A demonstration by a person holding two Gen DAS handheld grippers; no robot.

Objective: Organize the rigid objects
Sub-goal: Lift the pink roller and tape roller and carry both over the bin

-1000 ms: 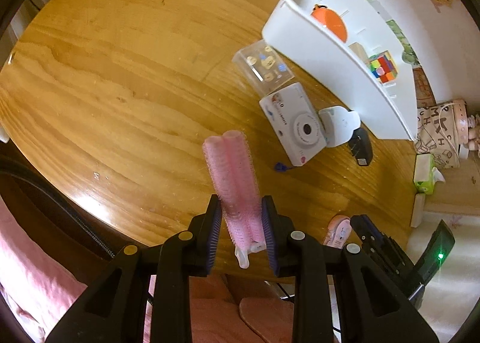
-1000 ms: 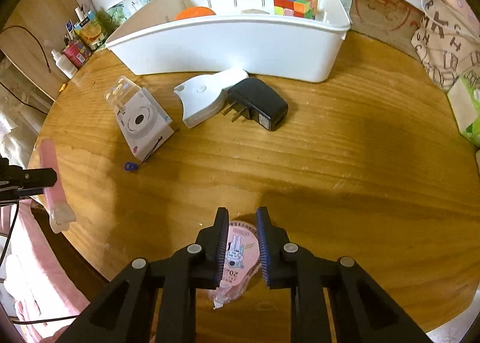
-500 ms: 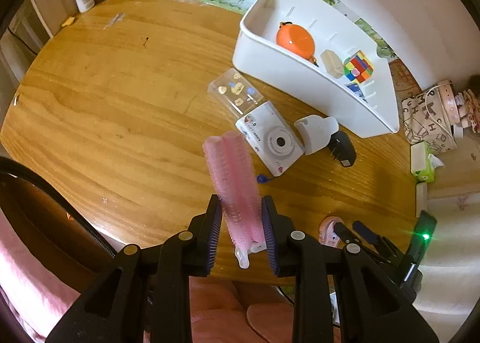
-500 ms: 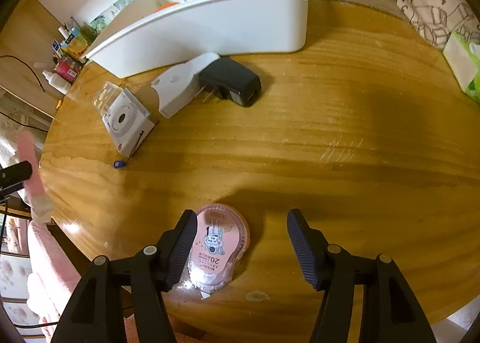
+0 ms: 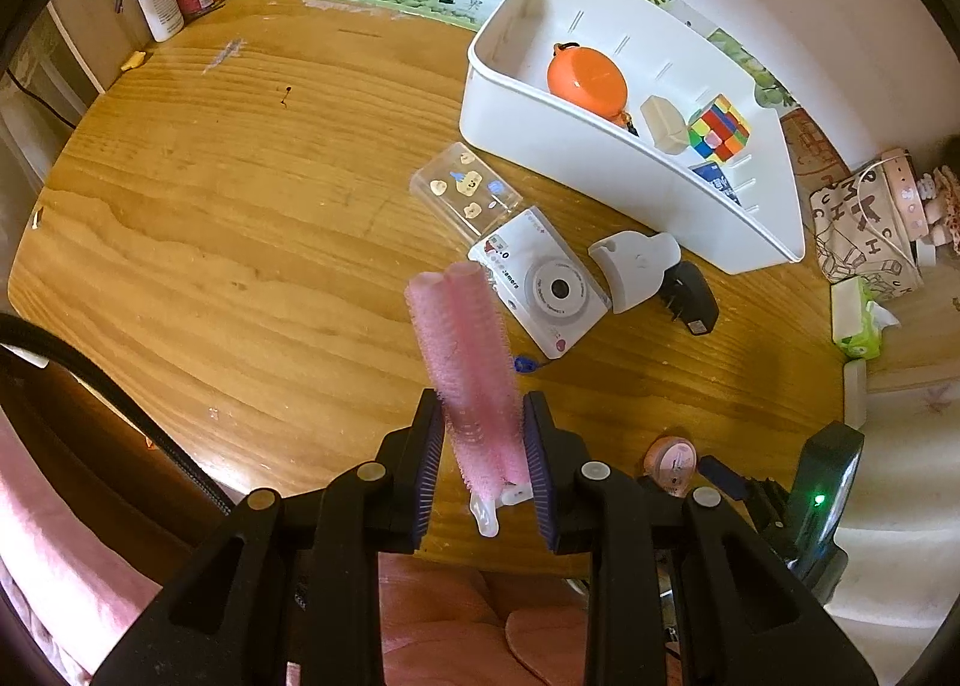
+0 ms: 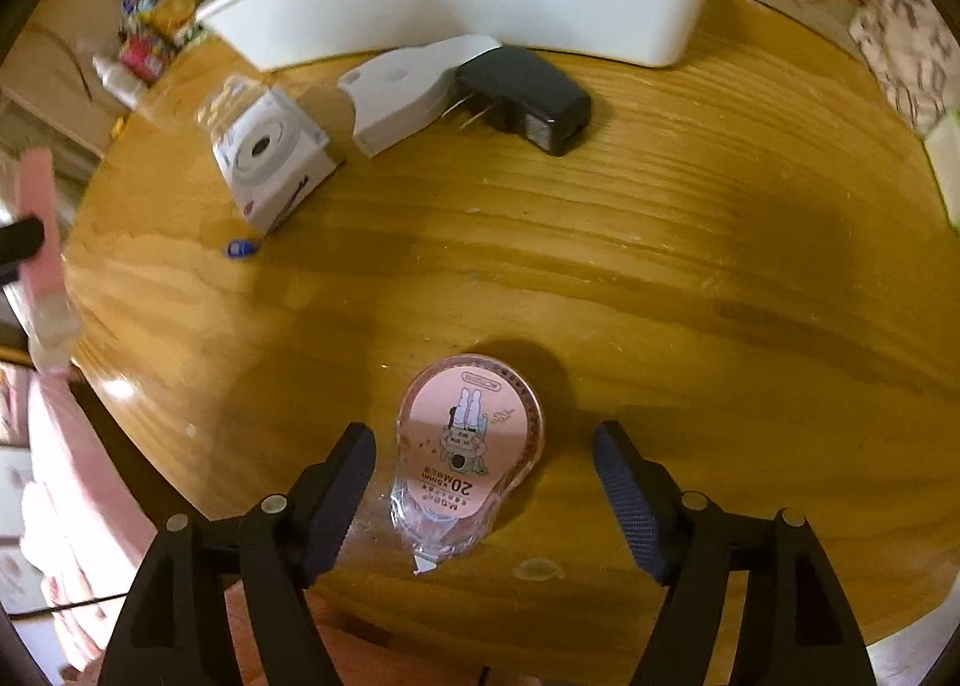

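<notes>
The left gripper is raised above the near edge of the tabletop. Its jaws are closed on the lower part of the pink hair roller, which points forward and a little to the left. The right gripper is low over the tabletop, with its jaws spread wide and holding nothing.

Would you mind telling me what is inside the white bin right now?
The white bin holds an orange round case, a cream block, a colour cube and a blue item partly hidden by the near wall.
</notes>
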